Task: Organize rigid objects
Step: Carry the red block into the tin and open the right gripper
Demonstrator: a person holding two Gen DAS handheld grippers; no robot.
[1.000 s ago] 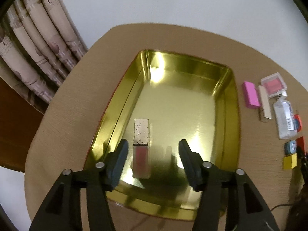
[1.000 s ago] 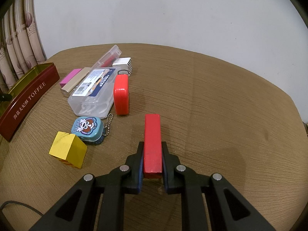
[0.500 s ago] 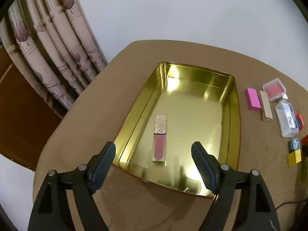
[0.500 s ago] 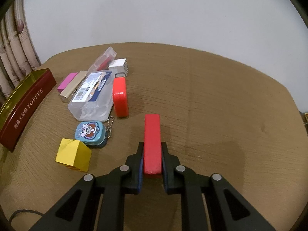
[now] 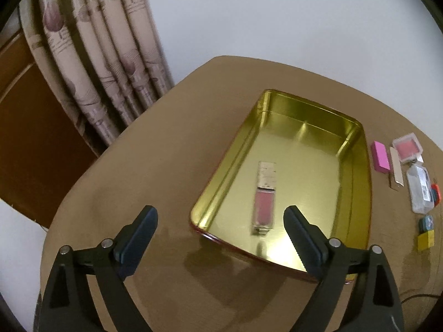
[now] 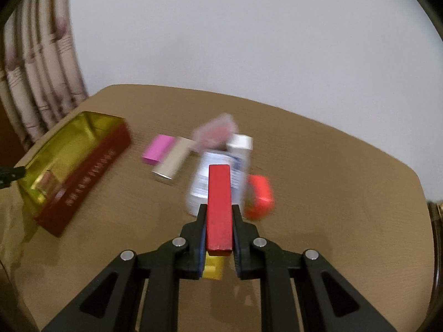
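Note:
A gold-lined tin [image 5: 357,149] with red outer walls [image 6: 91,171] sits on the round brown table. A pink lip-gloss tube [image 5: 264,196] lies flat inside it. My left gripper [image 5: 221,215] hangs above the tin's near corner, its jaws opening wide with nothing between them. My right gripper [image 6: 218,213] is shut on a long red block [image 6: 220,202], lifted above the loose items. Under it show a yellow block [image 6: 213,267], a clear plastic case [image 6: 199,182] and a red-orange case [image 6: 259,196].
Right of the tin lie a pink block [image 5: 380,156], a beige bar [image 5: 396,167], a clear compact with pink powder [image 5: 407,147], a blue tin [image 5: 426,222] and a yellow block [image 5: 425,240]. Patterned curtains [image 5: 110,69] hang beyond the table's left edge.
My left gripper opened wider and drew back from the tin, leaving the lip-gloss tube inside. My right gripper rose and swung left over the loose items with the red block.

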